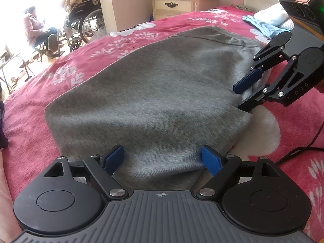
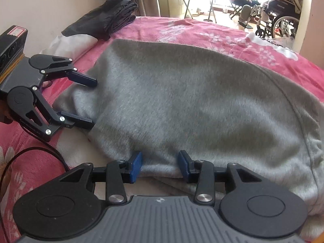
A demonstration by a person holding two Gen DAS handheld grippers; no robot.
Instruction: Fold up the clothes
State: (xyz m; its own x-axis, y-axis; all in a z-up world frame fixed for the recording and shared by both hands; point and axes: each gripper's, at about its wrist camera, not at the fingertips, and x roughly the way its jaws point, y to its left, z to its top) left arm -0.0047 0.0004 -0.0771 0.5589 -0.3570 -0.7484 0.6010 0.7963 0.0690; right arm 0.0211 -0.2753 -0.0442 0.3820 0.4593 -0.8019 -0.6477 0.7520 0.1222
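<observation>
Grey sweatshirt spread on the pink floral bed, a claw at each near edge.

From the left wrist: the left gripper (image 1: 163, 158) stands wide open, its blue pads astride the grey sweatshirt (image 1: 145, 93) hem without pressing it; the right gripper (image 1: 241, 97) sits at the garment's right edge. From the right wrist: the right gripper (image 2: 160, 167) is part open, the sweatshirt (image 2: 192, 101) edge between its pads, unpinched; the left gripper (image 2: 92, 102) gapes at the cloth's left edge, dark folded clothes (image 2: 107, 20) beyond on the bedspread (image 2: 202, 32).

1. Garment (image 1: 141, 85): plain heathered grey.
2. Bed cover (image 1: 85, 60): deep pink with white flower sprigs.
3. Left tool (image 1: 162, 159) and right tool (image 2: 160, 166): black, blue pads.
4. Folded cloth (image 2: 109, 18), upper left of the right wrist view: dark charcoal.
5. Bedside cabinet (image 1: 178, 6): cream.
</observation>
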